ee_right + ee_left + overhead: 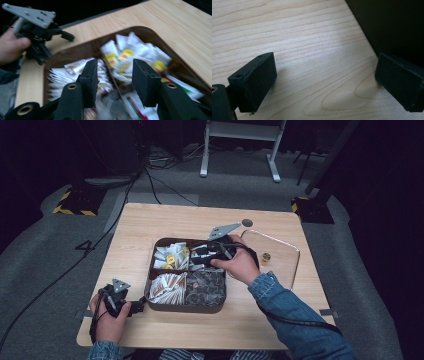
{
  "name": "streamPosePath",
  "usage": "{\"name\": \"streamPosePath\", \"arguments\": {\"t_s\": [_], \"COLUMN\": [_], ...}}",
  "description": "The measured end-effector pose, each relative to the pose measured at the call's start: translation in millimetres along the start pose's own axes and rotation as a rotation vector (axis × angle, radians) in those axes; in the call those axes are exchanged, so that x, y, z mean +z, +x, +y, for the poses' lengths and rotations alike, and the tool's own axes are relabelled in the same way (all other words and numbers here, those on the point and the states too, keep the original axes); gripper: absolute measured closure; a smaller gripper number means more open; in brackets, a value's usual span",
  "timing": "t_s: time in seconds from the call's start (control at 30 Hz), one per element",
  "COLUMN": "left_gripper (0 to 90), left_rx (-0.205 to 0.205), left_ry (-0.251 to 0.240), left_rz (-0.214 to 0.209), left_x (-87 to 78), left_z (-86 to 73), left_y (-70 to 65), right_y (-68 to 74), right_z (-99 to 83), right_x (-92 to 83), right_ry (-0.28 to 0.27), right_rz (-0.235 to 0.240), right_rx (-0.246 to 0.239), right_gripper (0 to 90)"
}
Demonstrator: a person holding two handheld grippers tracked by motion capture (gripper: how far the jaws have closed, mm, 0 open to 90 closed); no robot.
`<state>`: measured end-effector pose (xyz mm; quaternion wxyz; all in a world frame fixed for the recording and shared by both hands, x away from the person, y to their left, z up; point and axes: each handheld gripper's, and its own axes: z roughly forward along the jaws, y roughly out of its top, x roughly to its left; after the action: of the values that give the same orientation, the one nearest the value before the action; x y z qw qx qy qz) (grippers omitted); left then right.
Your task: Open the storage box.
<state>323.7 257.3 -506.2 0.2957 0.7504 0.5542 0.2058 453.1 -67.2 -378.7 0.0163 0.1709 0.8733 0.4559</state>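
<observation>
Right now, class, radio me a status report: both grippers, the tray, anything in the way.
Left gripper open, low on table by tray's near-left corner. Right gripper open over brown four-compartment tray of packets. Clear lid lies right of tray.

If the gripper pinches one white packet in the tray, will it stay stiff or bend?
The packets look like thin paper sachets, so one would likely bend and weigh little. They lie loosely heaped in the tray, so neighbours may shift or lift along.

The table (150, 227) is pale wood with a fine grain. The tray (186, 308) is dark brown; its packets (126, 53) are white with yellow labels, and others (167, 287) are white and tan. Both tongs (115, 75) (324, 82) are black, each topped by a grey plate (223, 230). The sleeve (295, 315) is blue denim. The floor (45, 255) is grey carpet.
</observation>
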Motion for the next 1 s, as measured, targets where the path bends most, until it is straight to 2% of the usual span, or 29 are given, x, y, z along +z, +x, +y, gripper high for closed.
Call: {"name": "streamPosePath", "arguments": {"t_s": [0.1, 0.17, 0.27, 0.37, 0.6, 1.0], "left_gripper": [4.1, 4.0, 3.8, 3.6, 3.1, 2.9], "left_rx": [-0.002, -0.001, -0.002, -0.002, -0.004, -0.004], "left_ry": [0.001, 0.001, 0.002, 0.003, 0.003, 0.003], "left_rz": [-0.002, -0.002, -0.003, -0.005, -0.004, -0.004], "left_x": [0.0, 0.1, 0.3, 0.5, 1.0, 1.2], "left_z": [0.0, 0.1, 0.3, 0.5, 1.0, 1.2], "left_y": [-0.1, -0.2, -0.2, -0.1, 0.2, 0.3], "right_y": [8.6, 12.9, 19.2, 25.8, 36.8, 46.2], "right_z": [4.2, 5.7, 6.5, 6.3, 2.1, -7.5], "right_x": [14.1, 23.2, 36.2, 48.4, 74.1, 103.0], "right_ry": [0.025, 0.025, 0.051, 0.087, 0.131, 0.185], "right_rz": [0.016, 0.018, 0.040, 0.025, 0.034, 0.063], "right_rx": [0.015, -0.002, 0.005, -0.018, -0.054, -0.069], "right_gripper": [52.1, 51.2, 51.0, 46.2, 46.6, 49.7]}}
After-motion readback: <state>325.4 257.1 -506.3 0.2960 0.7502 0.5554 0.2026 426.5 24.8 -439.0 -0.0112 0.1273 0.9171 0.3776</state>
